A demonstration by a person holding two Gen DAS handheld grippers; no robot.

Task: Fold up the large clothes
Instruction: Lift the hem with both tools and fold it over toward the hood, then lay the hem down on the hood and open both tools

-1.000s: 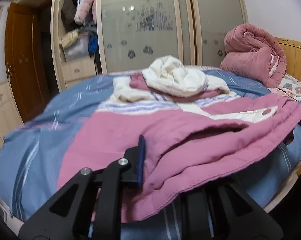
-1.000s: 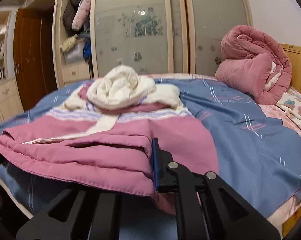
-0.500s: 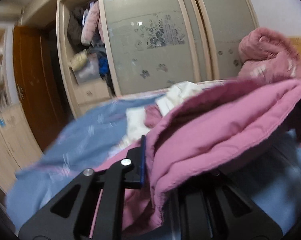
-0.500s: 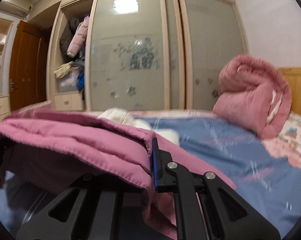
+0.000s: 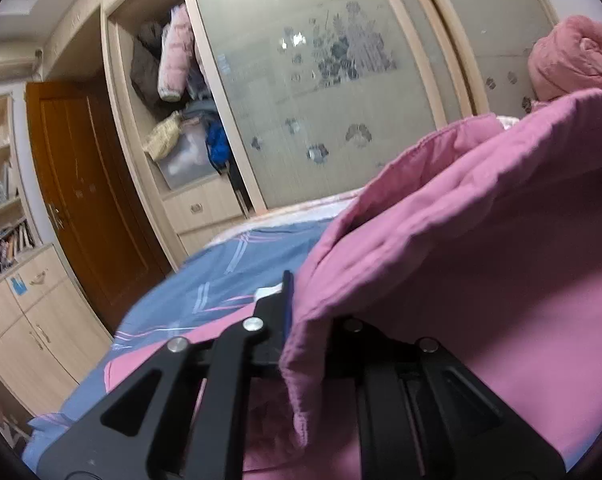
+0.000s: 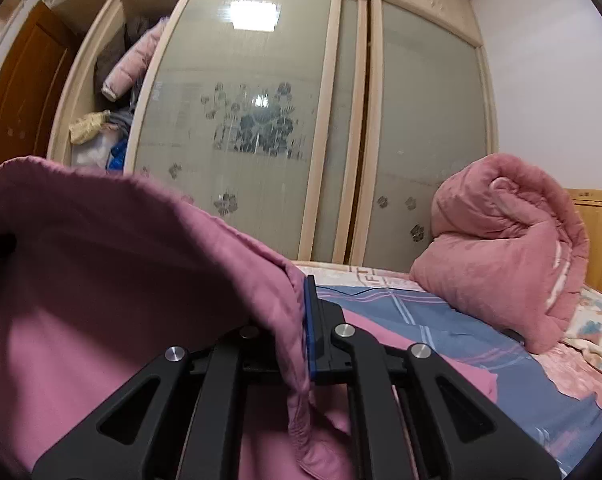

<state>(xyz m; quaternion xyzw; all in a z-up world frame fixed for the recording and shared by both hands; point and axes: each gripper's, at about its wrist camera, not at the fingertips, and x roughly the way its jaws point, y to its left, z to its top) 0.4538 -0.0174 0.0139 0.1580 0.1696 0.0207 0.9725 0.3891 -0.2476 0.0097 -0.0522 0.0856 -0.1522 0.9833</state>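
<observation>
pink garment [image 5: 481, 248] raised above the blue bedsheet [image 5: 221, 276], its hem pinched in the closed left gripper [image 5: 297, 320] and right gripper [image 6: 301, 328]. thick layers might slip out, collapsing the fold unevenly.

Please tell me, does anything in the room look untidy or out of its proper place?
Yes. The wardrobe's open section is stuffed: a pink padded jacket hangs out over piled clothes. On the bed, a pink quilt sits loosely rolled against the headboard.

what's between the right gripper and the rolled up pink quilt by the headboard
In the right wrist view, blue striped bedsheet fills the stretch between the right gripper and the rolled pink quilt; nothing else lies there.
</observation>
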